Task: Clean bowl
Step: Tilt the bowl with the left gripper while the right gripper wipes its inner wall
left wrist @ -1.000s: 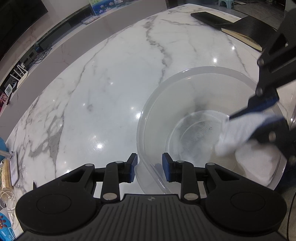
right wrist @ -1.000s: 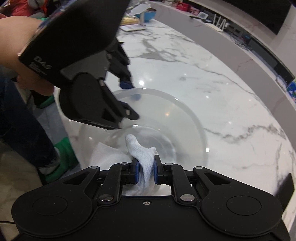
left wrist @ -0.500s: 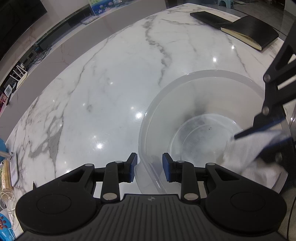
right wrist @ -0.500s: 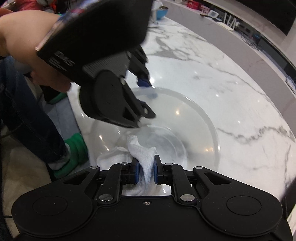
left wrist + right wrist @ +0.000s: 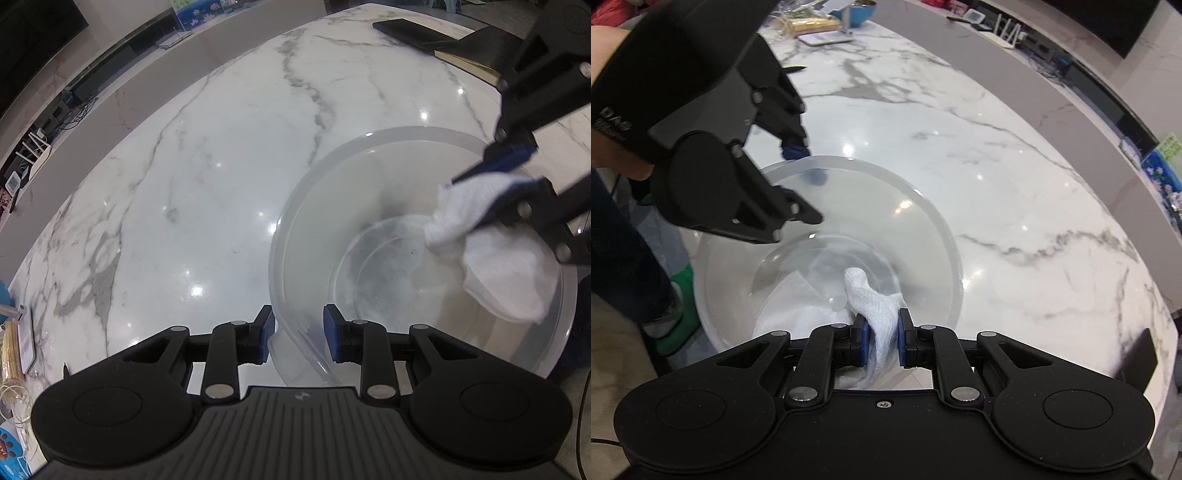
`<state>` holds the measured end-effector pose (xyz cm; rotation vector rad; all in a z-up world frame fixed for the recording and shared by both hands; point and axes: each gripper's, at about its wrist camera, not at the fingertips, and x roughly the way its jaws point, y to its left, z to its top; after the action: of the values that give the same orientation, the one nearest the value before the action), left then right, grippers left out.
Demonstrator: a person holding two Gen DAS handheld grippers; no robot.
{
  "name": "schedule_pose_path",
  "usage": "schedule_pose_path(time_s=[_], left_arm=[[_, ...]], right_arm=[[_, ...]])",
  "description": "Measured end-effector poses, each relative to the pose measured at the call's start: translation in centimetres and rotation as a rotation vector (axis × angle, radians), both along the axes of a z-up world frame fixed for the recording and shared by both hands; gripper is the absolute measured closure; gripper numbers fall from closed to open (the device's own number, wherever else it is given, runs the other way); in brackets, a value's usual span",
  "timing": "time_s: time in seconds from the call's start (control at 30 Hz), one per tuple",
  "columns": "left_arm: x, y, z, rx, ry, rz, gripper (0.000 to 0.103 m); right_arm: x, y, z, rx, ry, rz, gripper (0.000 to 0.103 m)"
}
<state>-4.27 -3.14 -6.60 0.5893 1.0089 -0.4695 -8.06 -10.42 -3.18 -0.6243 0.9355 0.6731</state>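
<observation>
One marble counter (image 5: 192, 192) carried a clear plastic bowl (image 5: 332, 184) near its edge. The left hand-held gripper (image 5: 298, 338) clamped the bowl's rim, one pad inside, one outside. The right hand-held gripper (image 5: 881, 341) pinched a white cloth (image 5: 875, 299), which rested inside the bowl.

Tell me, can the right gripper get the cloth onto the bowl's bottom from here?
Probably yes: the right gripper holds the cloth inside the open bowl, nothing between cloth and bottom.
</observation>
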Motion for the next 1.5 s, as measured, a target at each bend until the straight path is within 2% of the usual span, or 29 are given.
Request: schedule_pose_path(time_s=[0.3, 0.67, 1.1, 1.37, 1.5], left_arm=[[-0.7, -0.5, 0.0, 0.01, 0.0, -0.049, 0.077], [-1.0, -1.0, 0.0, -0.008, 0.017, -0.074, 0.077], [-1.0, -1.0, 0.0, -0.006, 0.012, -0.075, 0.077], [-1.1, -1.0, 0.0, -0.001, 0.007, -0.072, 0.077], [-1.2, -1.1, 0.0, 0.004, 0.005, -0.075, 0.077]], right_arm=[[1.7, 0.1, -0.3, 0.024, -0.055, -0.064, 0.091], [3.2, 1.3, -0.4, 0.092, -0.065, -0.051, 0.091], [4.0, 2.5, 0.0, 0.259, 0.036, 0.01, 0.091], [3.5, 2.7, 0.3, 0.324, 0.081, 0.031, 0.091], [3.2, 2.7, 0.5, 0.325, 0.078, 0.044, 0.091]])
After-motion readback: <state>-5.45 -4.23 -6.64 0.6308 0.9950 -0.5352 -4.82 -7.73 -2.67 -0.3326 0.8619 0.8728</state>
